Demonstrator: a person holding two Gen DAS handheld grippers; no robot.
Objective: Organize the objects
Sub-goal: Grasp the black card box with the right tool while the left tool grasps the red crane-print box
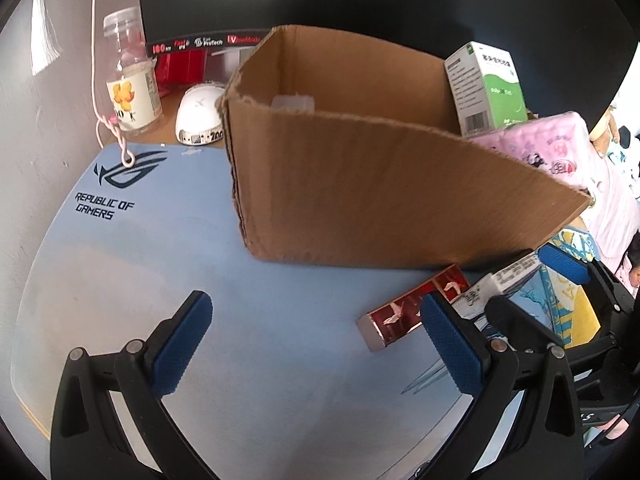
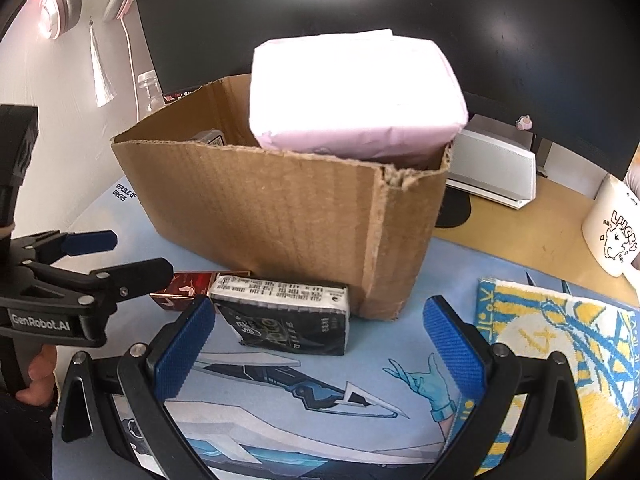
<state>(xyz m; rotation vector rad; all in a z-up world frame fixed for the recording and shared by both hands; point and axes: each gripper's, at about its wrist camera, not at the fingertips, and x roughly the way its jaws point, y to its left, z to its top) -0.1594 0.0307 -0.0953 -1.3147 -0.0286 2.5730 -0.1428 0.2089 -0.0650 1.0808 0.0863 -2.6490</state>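
Black packet (image 2: 286, 316) lies just ahead of the spread right tongs (image 2: 318, 346).

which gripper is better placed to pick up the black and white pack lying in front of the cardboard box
Right. The open right gripper already straddles the black and white pack; the left gripper sits beside the red box.

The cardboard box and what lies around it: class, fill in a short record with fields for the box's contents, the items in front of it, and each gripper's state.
box: open cardboard box on the blue desk mat
inside box: pink tissue pack sticking above the rim; green-and-white medicine carton upright
in front of box: red pack and black-and-white pack, lying flat on the mat, side by side
right of box: yellow-and-blue towel
left gripper: open, empty, near the red pack
right gripper: open, empty, facing the black-and-white pack
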